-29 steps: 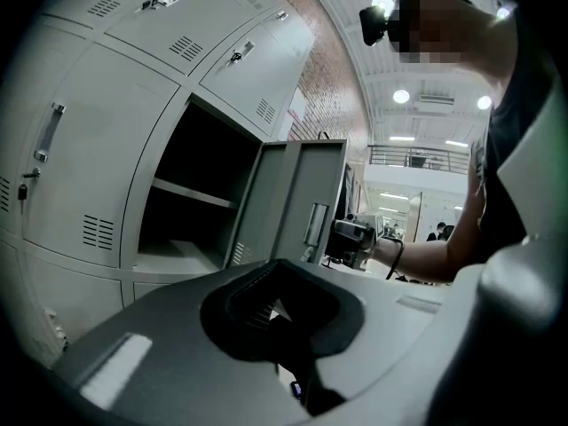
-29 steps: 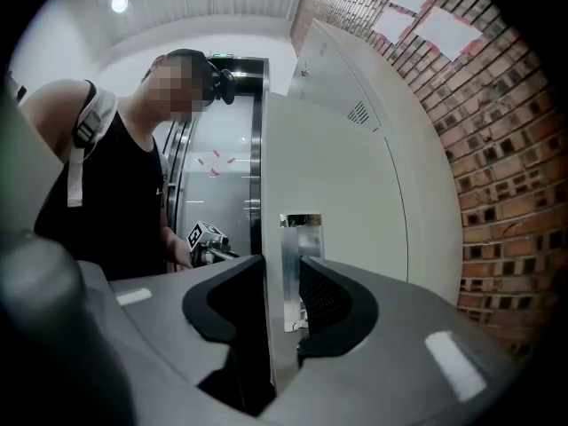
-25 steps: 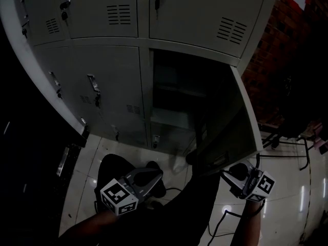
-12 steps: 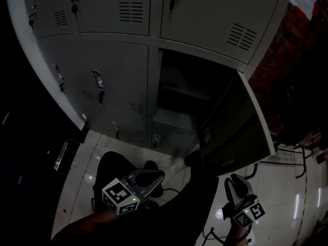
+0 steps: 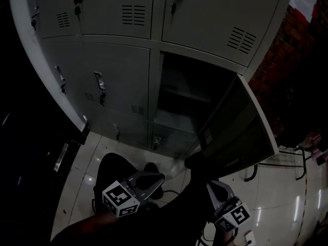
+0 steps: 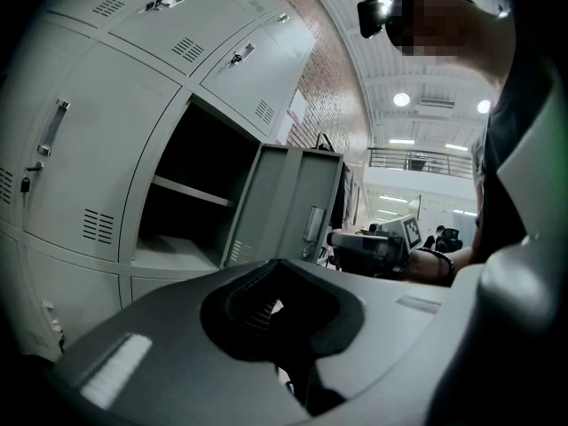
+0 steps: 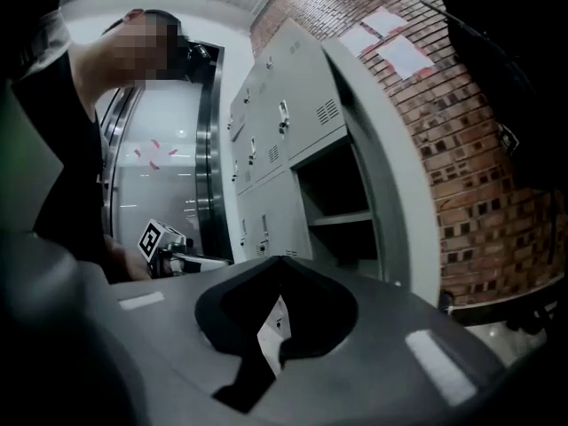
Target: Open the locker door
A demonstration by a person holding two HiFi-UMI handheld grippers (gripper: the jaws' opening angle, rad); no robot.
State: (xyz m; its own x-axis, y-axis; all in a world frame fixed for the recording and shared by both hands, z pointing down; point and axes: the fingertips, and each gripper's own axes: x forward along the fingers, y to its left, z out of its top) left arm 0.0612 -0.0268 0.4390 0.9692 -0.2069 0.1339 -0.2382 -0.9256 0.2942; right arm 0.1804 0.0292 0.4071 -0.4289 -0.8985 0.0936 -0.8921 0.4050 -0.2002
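1. Right gripper (image 5: 212,187), at the lower right of the head view, has its jaws together on nothing and is clear of the grey metal locker door (image 5: 238,129).
2. Left gripper (image 5: 154,179), at lower centre, is likewise closed and empty.
3. That door stands swung wide at centre right, baring the dark shelved compartment (image 5: 182,99); the task looks finished.

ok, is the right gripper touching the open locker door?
Apart. The head view shows the right gripper below the locker door, with floor between them; its own view shows the jaws together on nothing.
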